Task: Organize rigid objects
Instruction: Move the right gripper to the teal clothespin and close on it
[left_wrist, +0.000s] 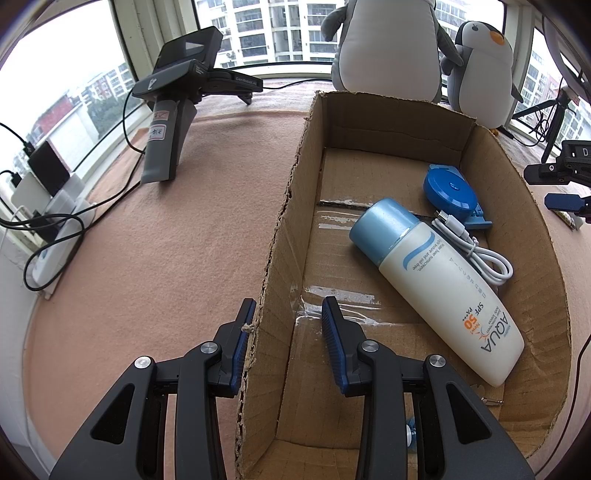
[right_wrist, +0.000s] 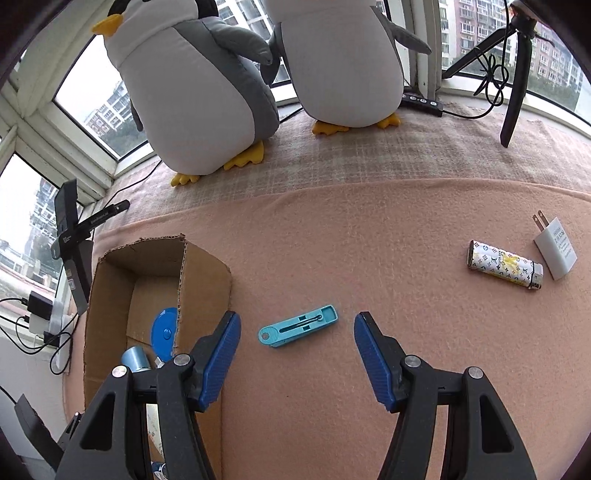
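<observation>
Right claw (right_wrist: 297, 341) gapes wide, empty, around the teal clip (right_wrist: 297, 326).

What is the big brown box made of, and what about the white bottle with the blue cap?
The box looks like corrugated cardboard: matte brown, with ragged torn edges showing wavy ridges and clear tape on its floor. The bottle looks like smooth plastic, creamy white with a soft sheen and printed lettering; its blue cap seems plastic too, slightly pearly.
</observation>
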